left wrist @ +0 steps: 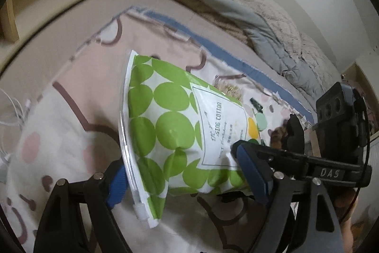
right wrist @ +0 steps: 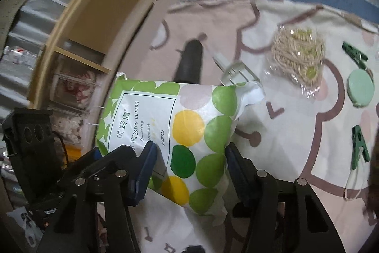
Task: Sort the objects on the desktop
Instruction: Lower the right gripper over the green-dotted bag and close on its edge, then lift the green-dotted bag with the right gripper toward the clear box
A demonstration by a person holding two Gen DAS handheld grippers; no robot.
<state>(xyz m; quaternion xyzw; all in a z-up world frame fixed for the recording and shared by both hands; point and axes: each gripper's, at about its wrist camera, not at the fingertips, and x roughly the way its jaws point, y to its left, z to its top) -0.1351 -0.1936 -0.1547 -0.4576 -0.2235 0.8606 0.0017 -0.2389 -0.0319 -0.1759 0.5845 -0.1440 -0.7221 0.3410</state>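
While pitched steeply downward, left claw (left wrist: 180, 174) and right claw (right wrist: 189, 158) both clamped on the green-dotted pouch (left wrist: 165, 125), blue pads pressing its opposite ends. Pouch raised clear of the patterned cloth (left wrist: 71, 134) below (zip edge toward the left claw). Label partly legible: "DRESSING COTTON", "200PCS", plus Chinese characters. "DAS" lettered on the right tool as seen from the left wrist. Beyond the pouch on the cloth: bagged beige cord (right wrist: 296, 56), two green clips (right wrist: 360, 148), mint round disc (right wrist: 360, 89), black cylinder (right wrist: 189, 61).
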